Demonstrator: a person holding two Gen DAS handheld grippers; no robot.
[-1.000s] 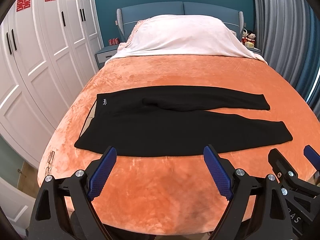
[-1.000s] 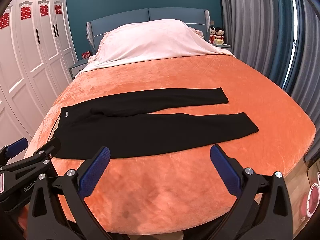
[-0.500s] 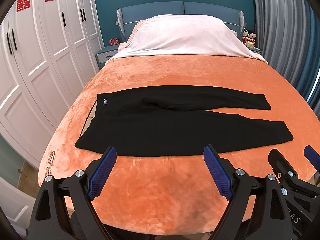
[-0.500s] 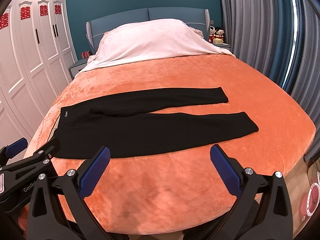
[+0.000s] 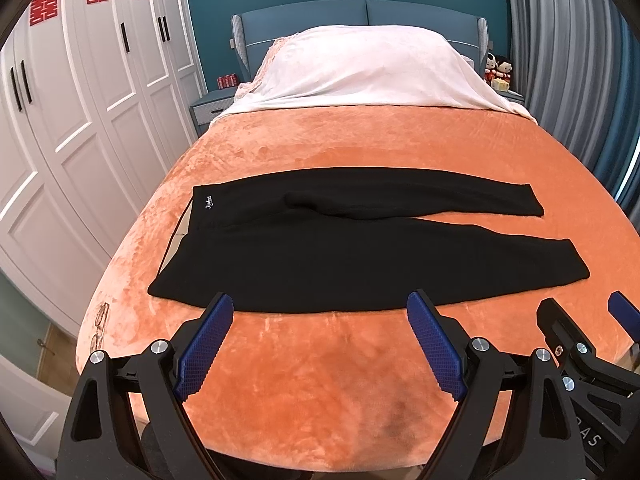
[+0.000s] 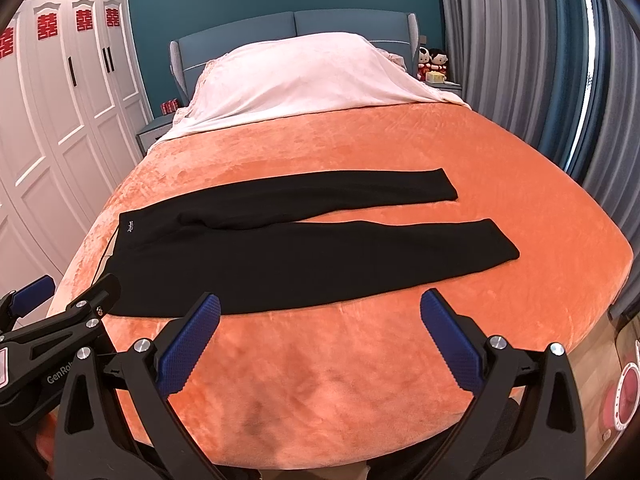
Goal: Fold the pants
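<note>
Black pants (image 5: 340, 252) (image 6: 304, 252) lie flat on the orange bedspread, waistband to the left with a small white logo, both legs stretched to the right and slightly apart. My left gripper (image 5: 320, 308) hovers open just in front of the pants' near edge, nothing between its blue pads. My right gripper (image 6: 320, 308) is likewise open and empty near the same edge, further right. Each gripper shows at the side of the other's view.
The orange bedspread (image 5: 320, 392) covers the bed, with a white pillow cover (image 5: 360, 68) at the headboard. White wardrobe doors (image 5: 80, 100) stand to the left, grey curtains (image 6: 520, 60) to the right. Glasses (image 5: 100, 326) lie at the bed's left edge.
</note>
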